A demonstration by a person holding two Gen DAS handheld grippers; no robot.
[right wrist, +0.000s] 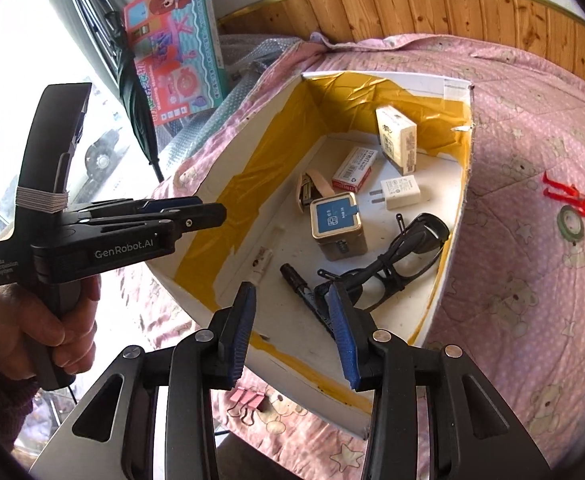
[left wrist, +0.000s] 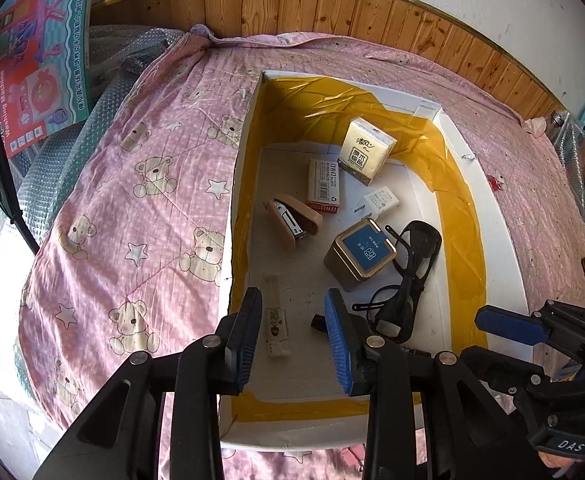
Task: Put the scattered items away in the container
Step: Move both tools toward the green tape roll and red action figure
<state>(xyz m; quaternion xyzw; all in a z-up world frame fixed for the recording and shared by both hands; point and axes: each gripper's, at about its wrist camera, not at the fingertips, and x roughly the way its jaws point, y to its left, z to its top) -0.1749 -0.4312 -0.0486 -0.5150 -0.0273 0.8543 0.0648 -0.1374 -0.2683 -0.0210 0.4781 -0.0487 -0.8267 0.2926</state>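
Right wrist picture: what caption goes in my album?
Open right gripper above a box holding glasses and a tin.

Daylight floods both views. In the right wrist view, the bright window area [right wrist: 32,60] at the left edge is blown out to white. Glare streaks the glossy yellow tape lining [left wrist: 332,96] of the white cardboard box [left wrist: 488,216], and sunlit patches fall across the pink bear-print quilt [left wrist: 140,184]. Fisheye distortion bends the wooden wall panelling [left wrist: 332,4] into an arc, with dark vignetting in the corners. Focus is sharp at the centre and softer toward the rims.
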